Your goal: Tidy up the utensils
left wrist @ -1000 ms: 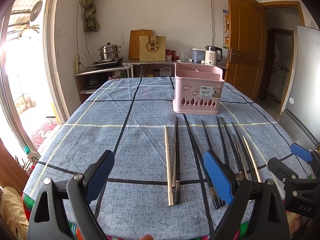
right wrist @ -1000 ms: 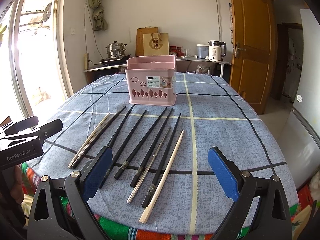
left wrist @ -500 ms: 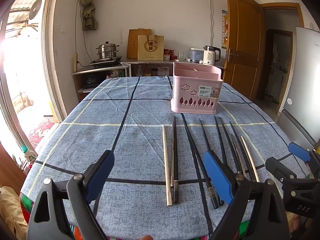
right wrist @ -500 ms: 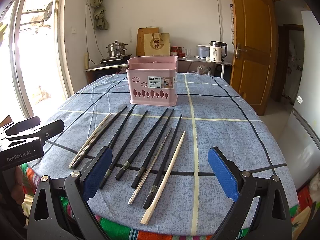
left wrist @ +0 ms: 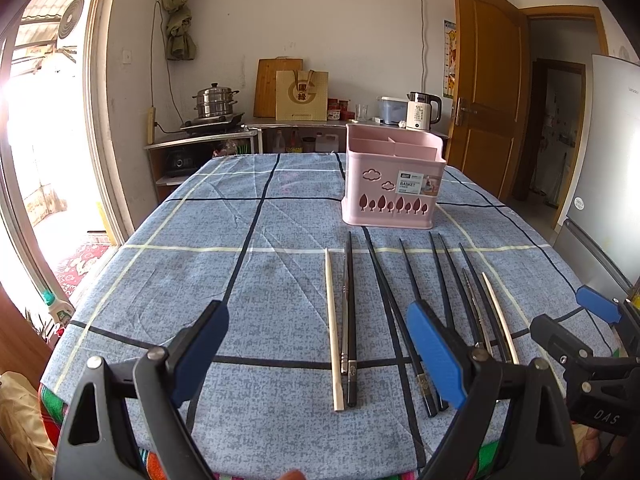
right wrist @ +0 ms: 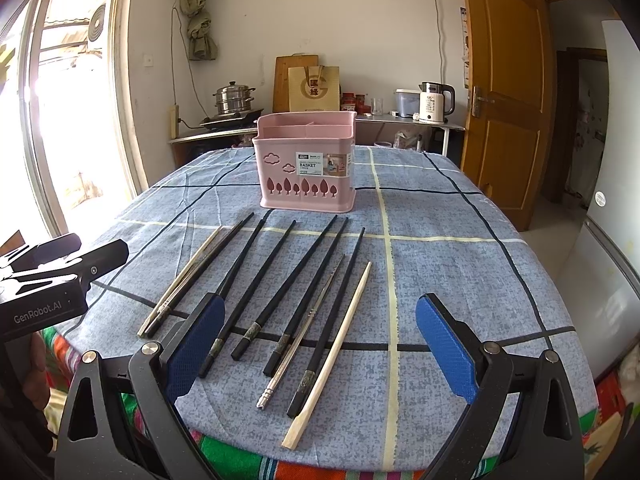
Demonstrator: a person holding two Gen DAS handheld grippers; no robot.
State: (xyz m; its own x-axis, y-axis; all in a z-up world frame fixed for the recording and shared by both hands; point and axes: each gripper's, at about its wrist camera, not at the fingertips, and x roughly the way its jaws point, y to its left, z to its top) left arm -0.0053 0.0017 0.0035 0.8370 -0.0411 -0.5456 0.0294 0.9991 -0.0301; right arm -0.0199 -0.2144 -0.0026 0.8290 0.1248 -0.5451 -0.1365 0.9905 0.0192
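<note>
Several chopsticks lie side by side on the blue checked tablecloth (left wrist: 200, 272): black ones (right wrist: 300, 280), a metal one (right wrist: 308, 320) and pale wooden ones (right wrist: 340, 344), (left wrist: 333, 328). A pink divided utensil basket (left wrist: 390, 184) stands upright behind them; it also shows in the right wrist view (right wrist: 306, 168). My left gripper (left wrist: 320, 352) is open and empty, low over the near ends of the left chopsticks. My right gripper (right wrist: 320, 344) is open and empty over the near ends of the right ones; it also shows in the left wrist view (left wrist: 576, 332).
The near table edge with a striped cloth (right wrist: 240, 456) is close below the grippers. A fridge (left wrist: 612, 184) stands right of the table, a wooden door (left wrist: 488, 80) behind. A counter (left wrist: 312, 124) with a pot, kettle and bag lines the back wall.
Both grippers have risen and tilted slightly; the table and basket sit a little lower in the views. Nothing was taken hold of; the chopsticks have not moved.
</note>
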